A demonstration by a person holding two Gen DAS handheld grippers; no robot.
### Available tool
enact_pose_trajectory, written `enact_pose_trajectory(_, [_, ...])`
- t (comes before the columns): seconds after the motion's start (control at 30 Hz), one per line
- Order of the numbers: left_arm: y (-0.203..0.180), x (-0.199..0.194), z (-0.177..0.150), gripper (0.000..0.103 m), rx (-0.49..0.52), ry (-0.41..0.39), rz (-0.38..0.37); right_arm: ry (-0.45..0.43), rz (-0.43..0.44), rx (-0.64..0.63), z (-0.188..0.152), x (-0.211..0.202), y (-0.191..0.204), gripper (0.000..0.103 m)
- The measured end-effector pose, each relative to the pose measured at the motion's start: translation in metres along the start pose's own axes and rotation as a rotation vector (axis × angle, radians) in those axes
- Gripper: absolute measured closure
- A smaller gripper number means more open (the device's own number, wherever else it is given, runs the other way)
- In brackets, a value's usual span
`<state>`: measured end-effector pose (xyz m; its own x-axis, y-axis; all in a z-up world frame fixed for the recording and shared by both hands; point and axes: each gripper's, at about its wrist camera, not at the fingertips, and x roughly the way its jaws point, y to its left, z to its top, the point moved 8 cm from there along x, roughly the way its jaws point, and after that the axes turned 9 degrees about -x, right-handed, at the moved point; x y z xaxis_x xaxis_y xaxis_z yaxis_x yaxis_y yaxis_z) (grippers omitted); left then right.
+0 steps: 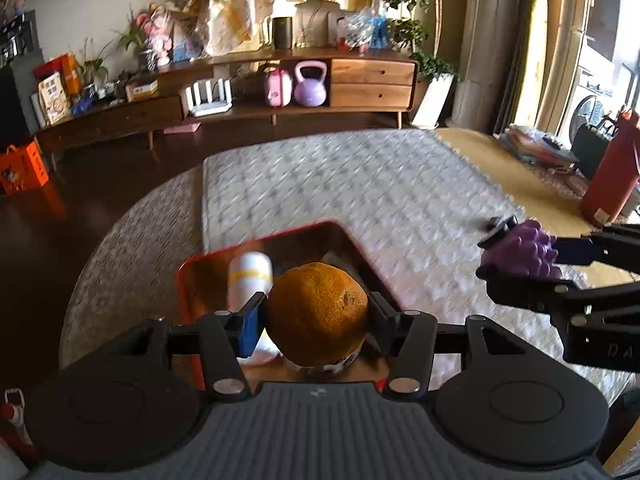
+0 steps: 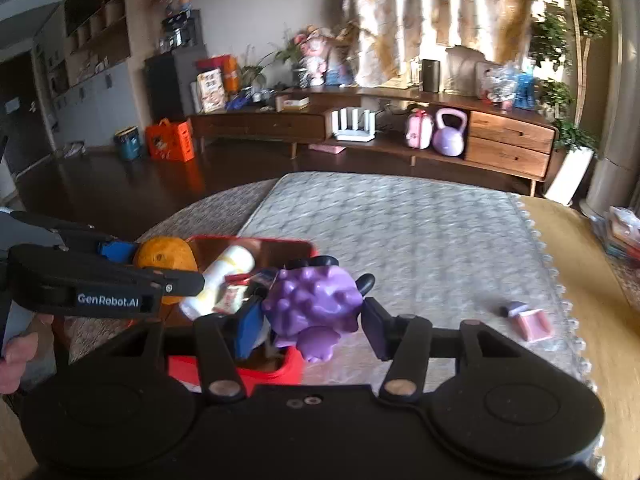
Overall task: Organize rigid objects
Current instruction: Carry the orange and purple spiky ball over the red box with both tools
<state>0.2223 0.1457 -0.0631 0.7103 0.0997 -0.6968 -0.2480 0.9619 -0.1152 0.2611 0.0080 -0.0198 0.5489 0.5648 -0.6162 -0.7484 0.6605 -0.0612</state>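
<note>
**Two grippers, each loaded, above a red tray**

While blur softens the quilted table cover (image 1: 360, 184), the left gripper (image 1: 316, 316) clamps an orange (image 1: 318, 312) over the red tray (image 1: 224, 256), hiding much of a white bottle (image 1: 250, 276); the right gripper (image 2: 310, 320) grasps a purple spiky toy (image 2: 314, 300) at the tray's edge.

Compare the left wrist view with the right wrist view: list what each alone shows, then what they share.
Left wrist only: a red bottle at the right edge.
Right wrist only: a small pink item on the cloth, and a hand at the left edge.
Both: the orange in the left gripper, the purple grape toy in the right gripper, and the red tray with its white bottle.
</note>
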Motion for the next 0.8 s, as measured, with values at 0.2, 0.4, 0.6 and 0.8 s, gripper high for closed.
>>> enact_pose_trajectory(0.2, [0.027, 0.014, -0.026, 0.049, -0.017, 0.045, 0.019, 0.019, 0.042, -0.042, -0.002, 0.028, 0.026, 0.050])
enact_pose_trajectory(0.4, [0.040, 0.030, -0.041, 0.049, -0.031, 0.066, 0.037, 0.047, 0.076, -0.055, 0.001, 0.058, 0.039, 0.050])
enact_pose_trajectory(0.6, [0.048, 0.044, -0.046, 0.049, -0.060, 0.076, 0.049, 0.097, 0.072, -0.039, 0.005, 0.090, 0.038, 0.050])
enact_pose_trajectory(0.8, [0.052, 0.056, -0.049, 0.049, -0.067, 0.069, 0.067, 0.124, 0.071, -0.025, -0.001, 0.108, 0.040, 0.050])
